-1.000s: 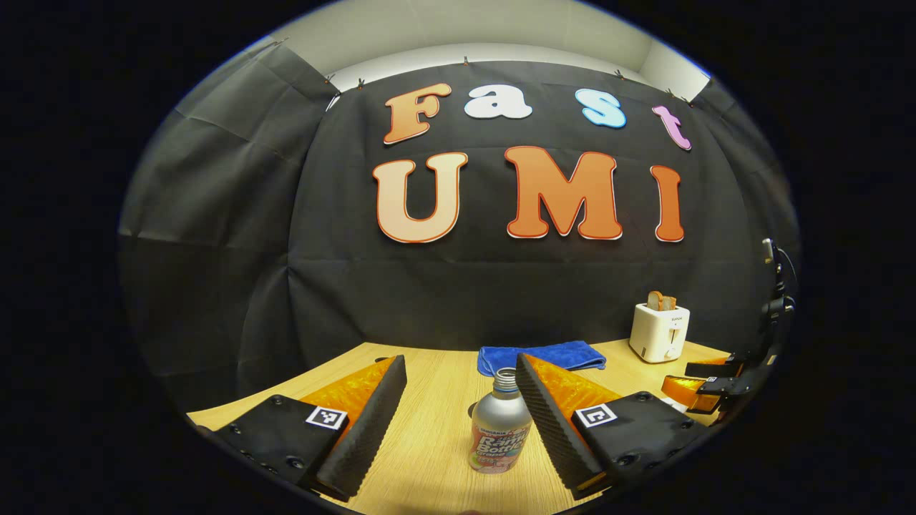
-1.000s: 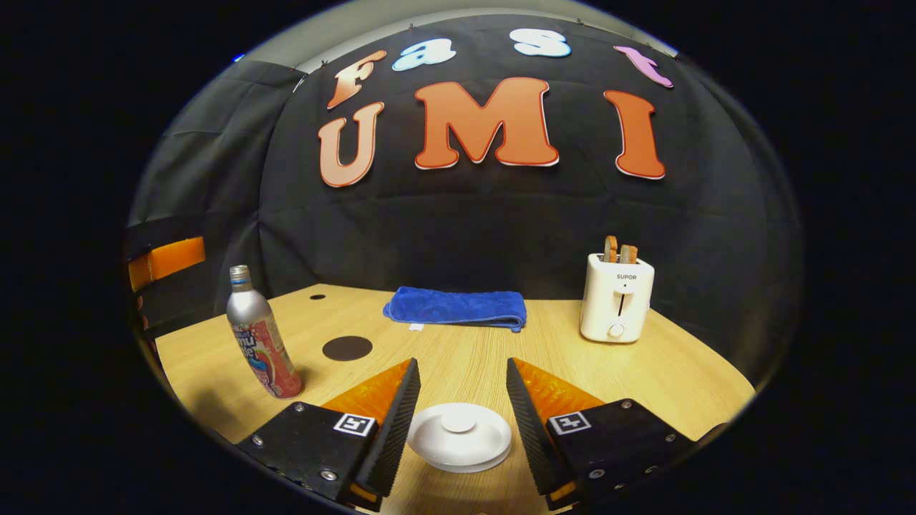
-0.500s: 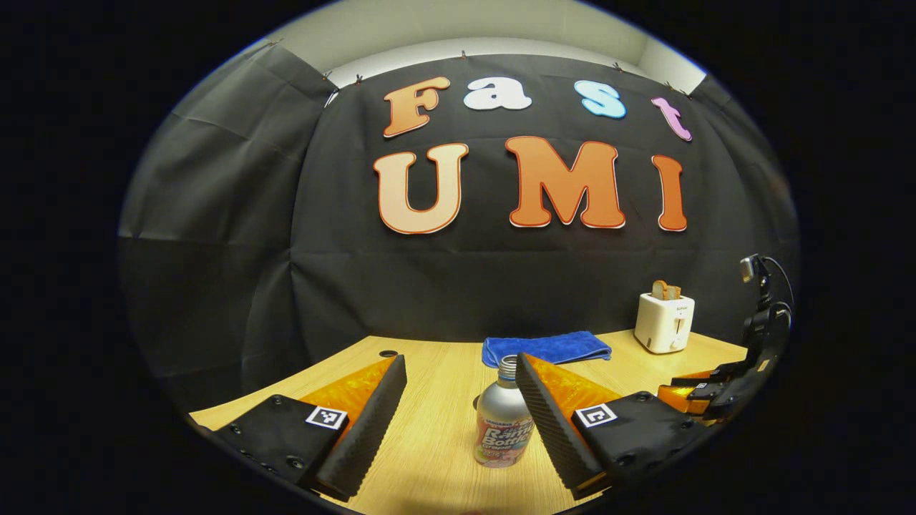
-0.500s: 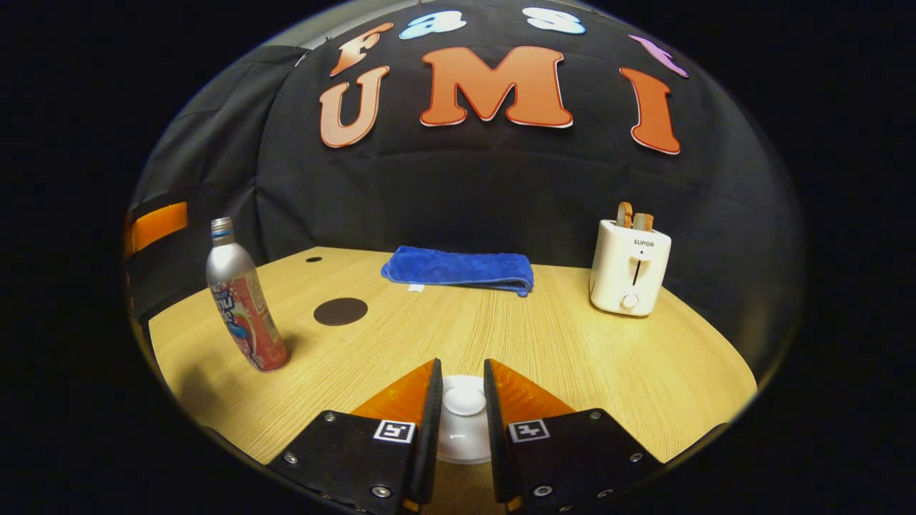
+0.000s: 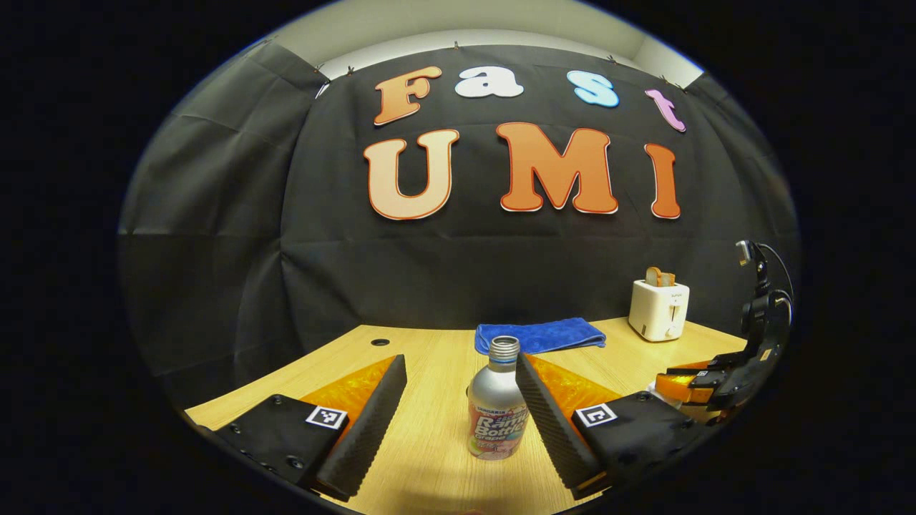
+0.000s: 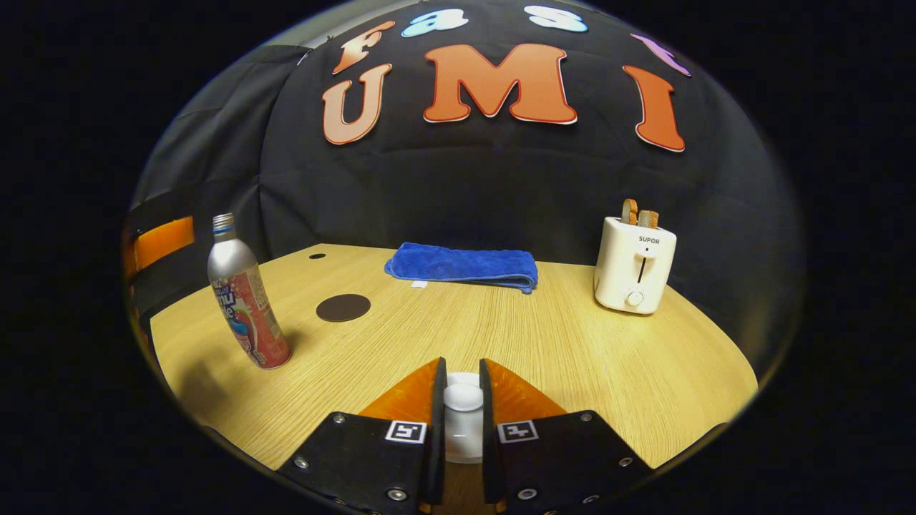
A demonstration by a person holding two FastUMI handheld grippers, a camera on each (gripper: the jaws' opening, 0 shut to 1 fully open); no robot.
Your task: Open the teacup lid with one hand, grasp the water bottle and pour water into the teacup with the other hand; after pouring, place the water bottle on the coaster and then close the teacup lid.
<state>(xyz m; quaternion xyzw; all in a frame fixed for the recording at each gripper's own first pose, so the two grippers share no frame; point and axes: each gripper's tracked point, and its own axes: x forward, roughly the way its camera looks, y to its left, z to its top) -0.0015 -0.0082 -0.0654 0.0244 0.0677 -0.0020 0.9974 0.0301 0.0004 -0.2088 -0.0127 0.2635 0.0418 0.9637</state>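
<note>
In the right gripper view, the water bottle (image 6: 245, 300) stood upright at the left of the table (image 6: 572, 357), with the coaster (image 6: 343, 307) to its right and farther back. The folded towel (image 6: 461, 265) lay behind at centre, the toaster (image 6: 634, 266) at the right. The teacup lid (image 6: 463, 400) sat between the right gripper (image 6: 461, 411) fingers at the near edge.

"SUPOR" on the white toaster (image 6: 632, 265)

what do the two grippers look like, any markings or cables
Both the left gripper and the right gripper have wedge-shaped fingers with ribbed inner pads, on black bolted bases. Each base carries a small square black-and-white tag. In the left gripper view, the right gripper's dark body has a thin cable looping off its top.
</note>
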